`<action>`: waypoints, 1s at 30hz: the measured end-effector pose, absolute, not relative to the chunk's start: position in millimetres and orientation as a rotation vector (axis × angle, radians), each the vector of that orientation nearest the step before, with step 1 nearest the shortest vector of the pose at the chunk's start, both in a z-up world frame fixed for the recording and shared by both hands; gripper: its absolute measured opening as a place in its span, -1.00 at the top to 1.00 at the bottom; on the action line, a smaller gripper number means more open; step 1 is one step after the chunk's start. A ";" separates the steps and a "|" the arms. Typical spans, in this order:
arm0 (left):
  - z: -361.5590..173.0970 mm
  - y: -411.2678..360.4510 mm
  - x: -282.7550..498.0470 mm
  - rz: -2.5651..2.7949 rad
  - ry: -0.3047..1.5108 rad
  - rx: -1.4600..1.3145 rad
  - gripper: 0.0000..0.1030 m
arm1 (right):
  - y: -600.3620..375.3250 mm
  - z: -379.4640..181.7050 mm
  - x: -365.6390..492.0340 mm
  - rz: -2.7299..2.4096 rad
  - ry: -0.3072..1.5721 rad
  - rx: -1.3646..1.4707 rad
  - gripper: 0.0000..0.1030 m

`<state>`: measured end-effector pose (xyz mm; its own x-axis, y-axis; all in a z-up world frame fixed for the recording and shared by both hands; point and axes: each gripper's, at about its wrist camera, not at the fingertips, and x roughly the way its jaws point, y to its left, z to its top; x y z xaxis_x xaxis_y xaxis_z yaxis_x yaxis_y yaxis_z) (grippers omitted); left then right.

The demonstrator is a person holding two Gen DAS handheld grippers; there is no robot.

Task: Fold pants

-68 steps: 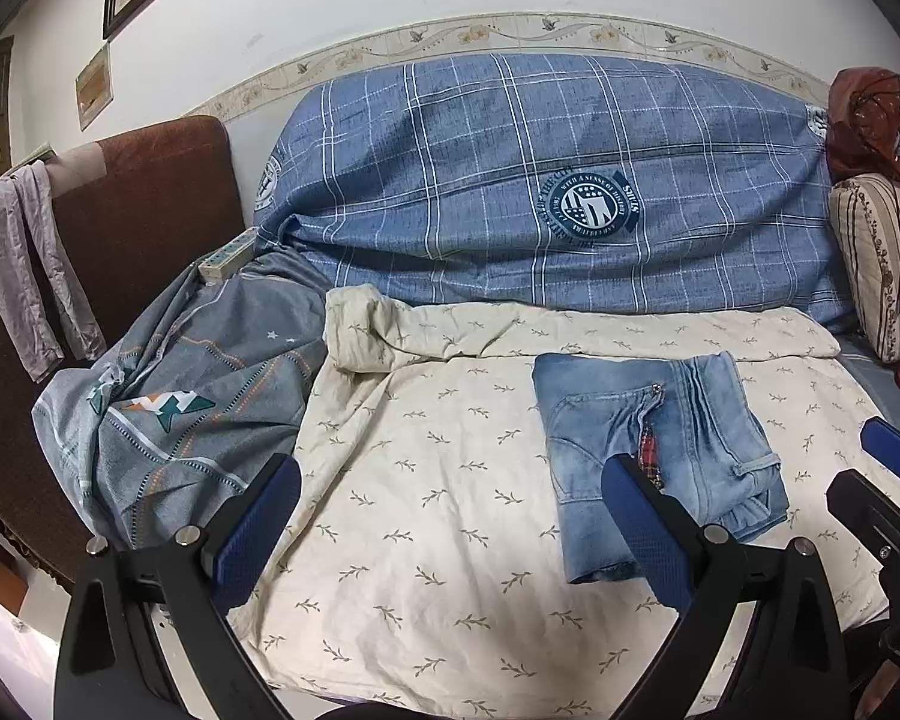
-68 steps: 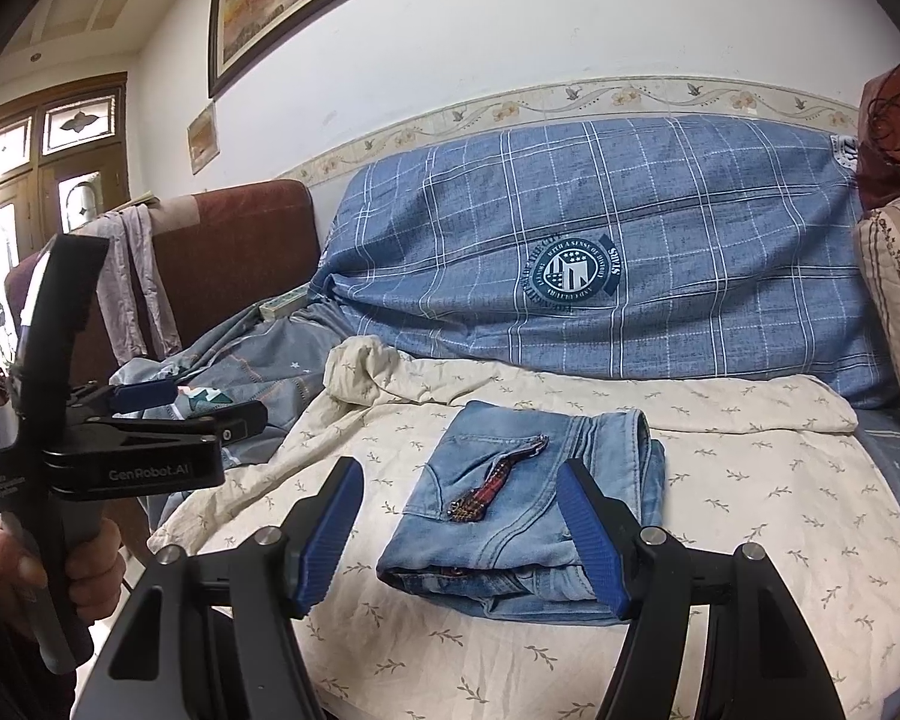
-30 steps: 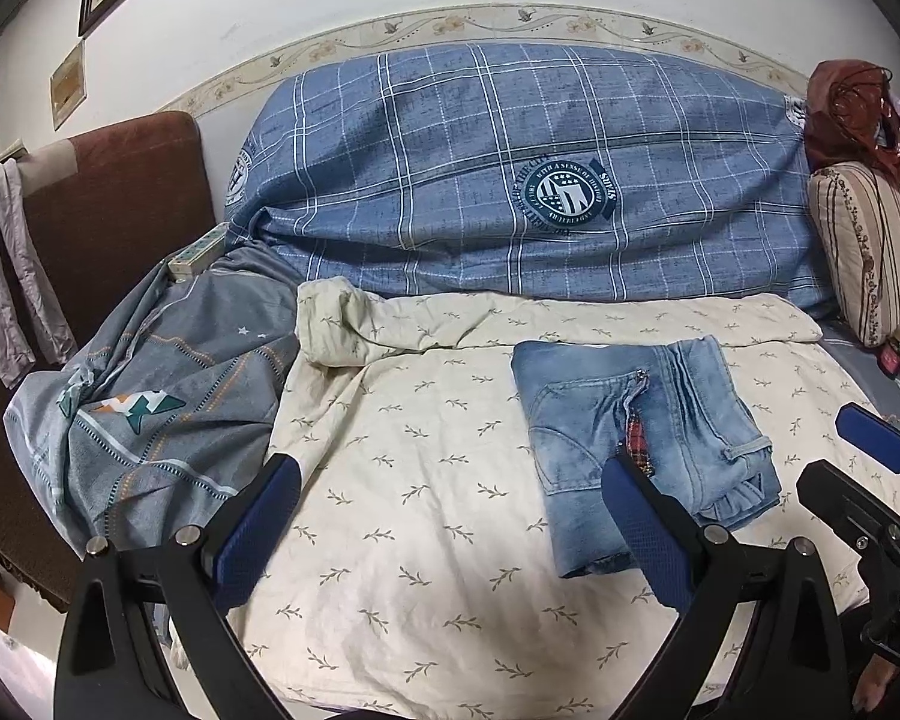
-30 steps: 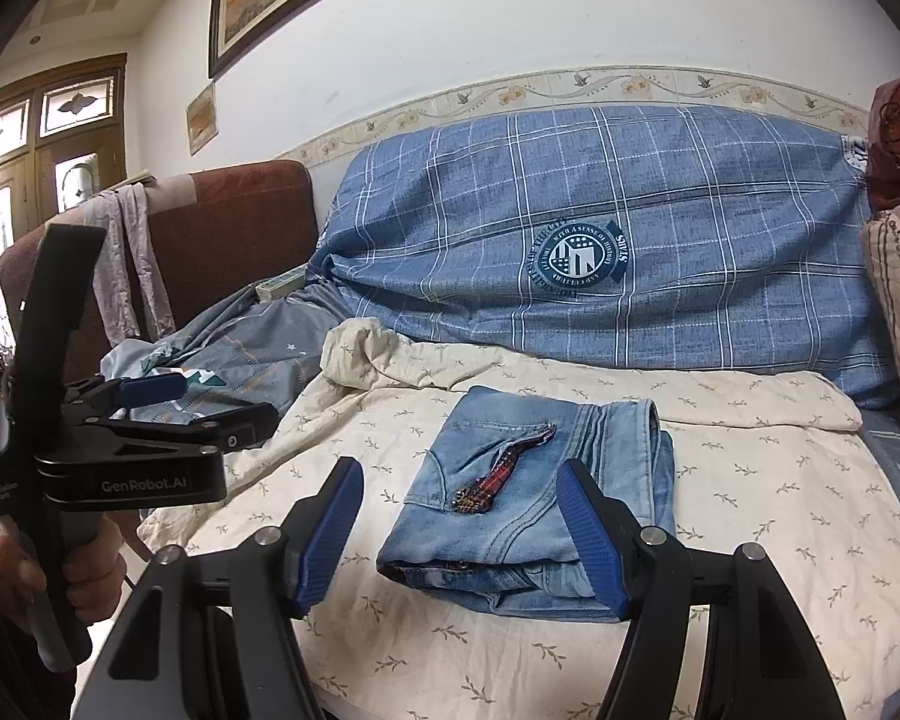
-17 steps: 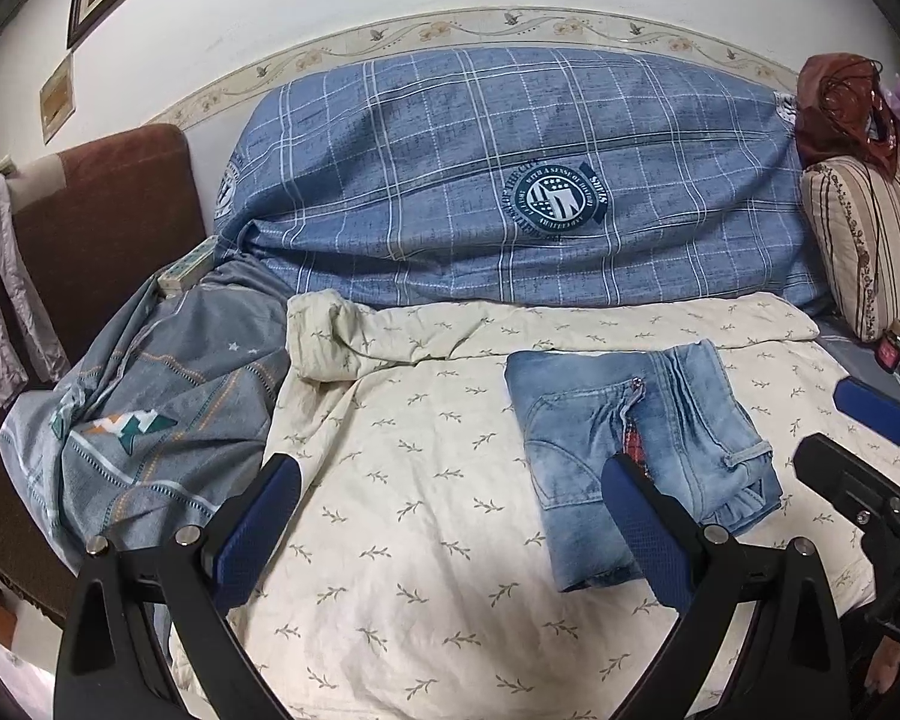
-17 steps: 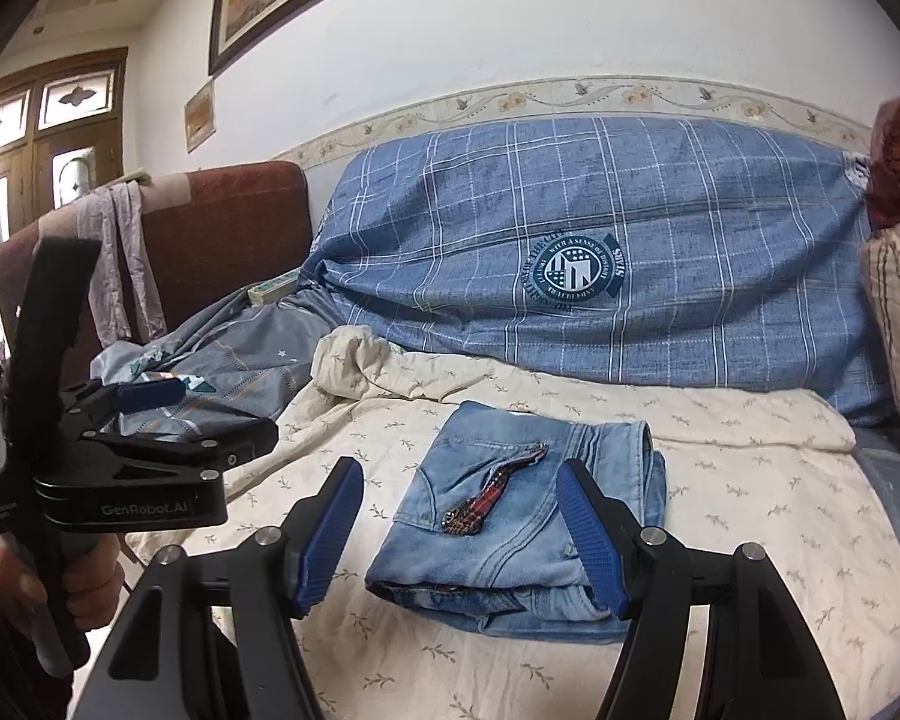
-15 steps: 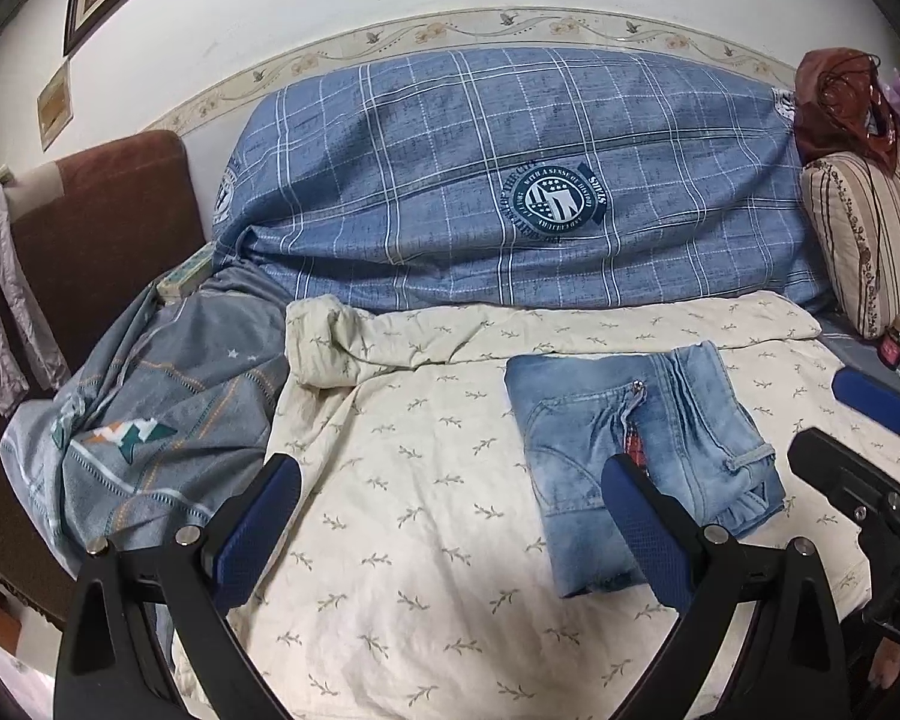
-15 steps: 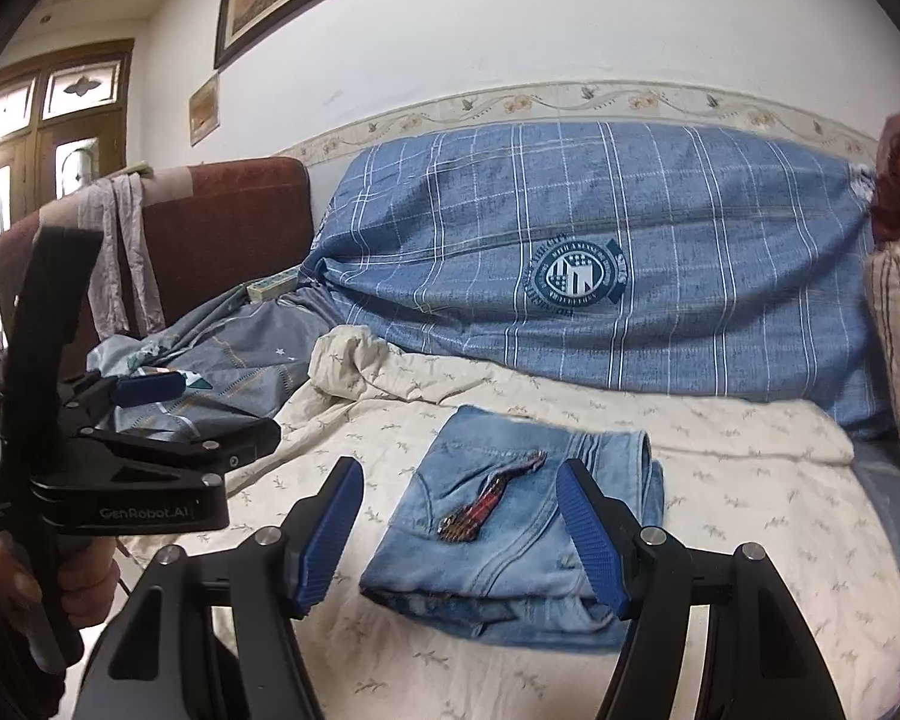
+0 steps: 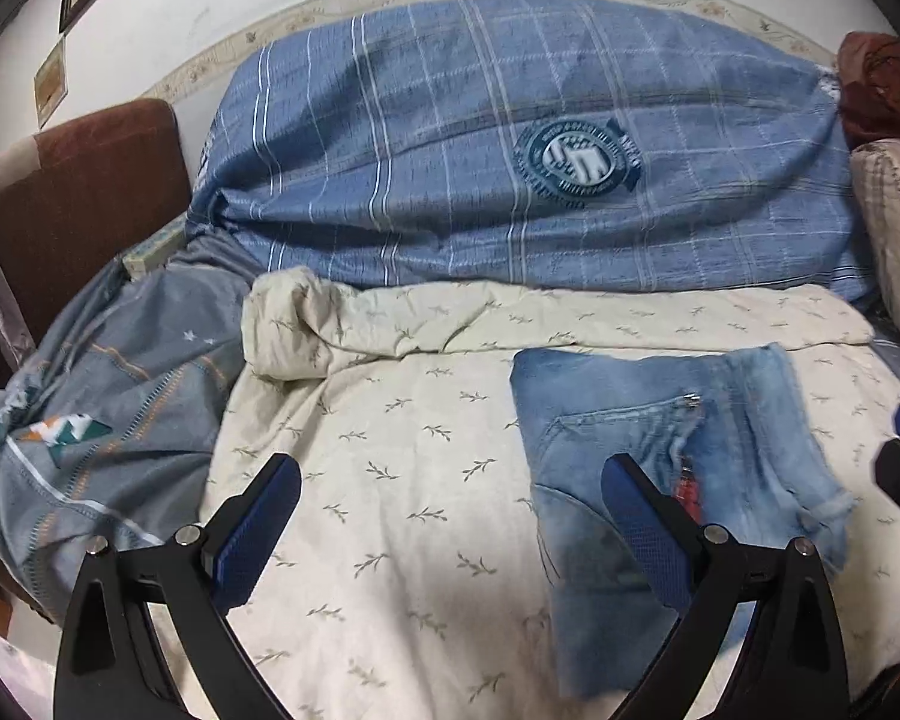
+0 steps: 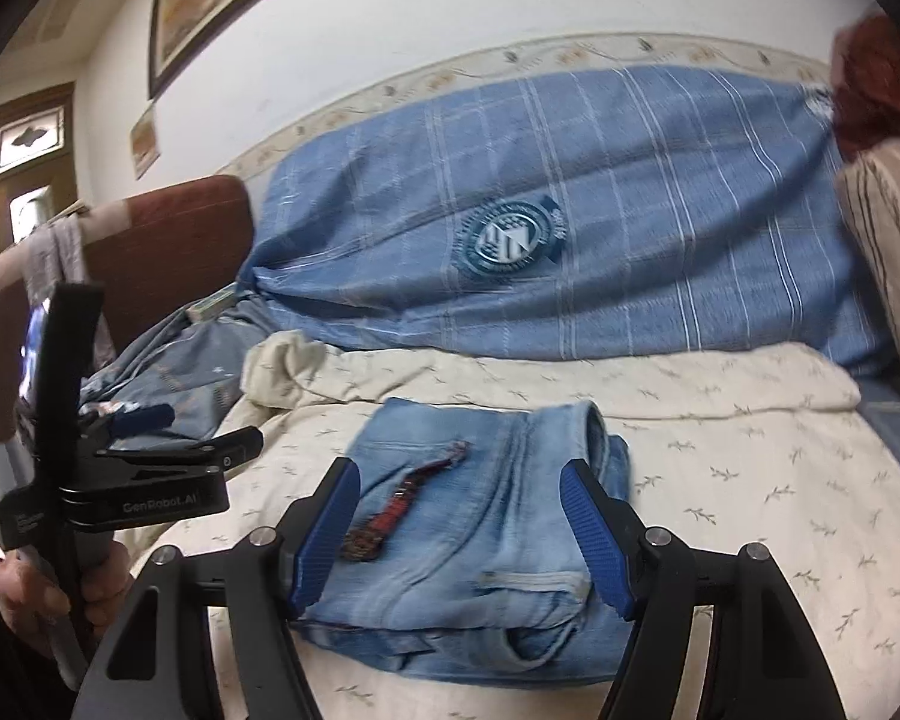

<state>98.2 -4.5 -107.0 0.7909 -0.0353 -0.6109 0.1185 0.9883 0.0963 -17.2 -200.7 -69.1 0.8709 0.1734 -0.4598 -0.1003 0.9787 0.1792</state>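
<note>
The fingers of the right gripper (image 10: 459, 528) stand spread apart and grasp nothing; they have just been opening a little, and they hover low over the folded pants (image 10: 480, 534), which show between and beyond the two blue pads without touching them. The fingers of the left gripper (image 9: 450, 531) are also spread wide and empty, held above the cream leaf-print blanket (image 9: 390, 480). From the left gripper, the pants (image 9: 678, 468) lie past and to the right of its right finger, a compact pale-blue denim bundle resting flat on the blanket. A small red plaid strip (image 10: 402, 510) lies on top of the denim, just ahead of the right gripper's left finger. Beyond both pairs of fingers, a blue checked cover with a round crest (image 9: 576, 156) leans against the wall. Left of the left gripper's fingers lies a rumpled grey sheet (image 9: 102, 432). In the right wrist view, a hand (image 10: 60, 588) holds the left gripper's handle at the left edge
</note>
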 end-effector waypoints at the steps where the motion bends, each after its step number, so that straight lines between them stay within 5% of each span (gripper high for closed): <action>1: -111.9 -4.6 101.7 -0.081 0.661 0.127 -0.95 | -204.4 -74.9 -14.4 0.136 0.491 0.155 -0.41; 30: -131.4 4.2 119.5 -0.031 0.696 0.079 -0.95 | -188.6 -100.4 0.9 0.187 0.509 0.071 -0.41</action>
<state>119.5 4.2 -131.4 0.7669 -0.0020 -0.6418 0.0547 0.9966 0.0622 0.9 -188.6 -100.4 0.8566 0.1951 -0.4776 -0.1599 0.9805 0.1139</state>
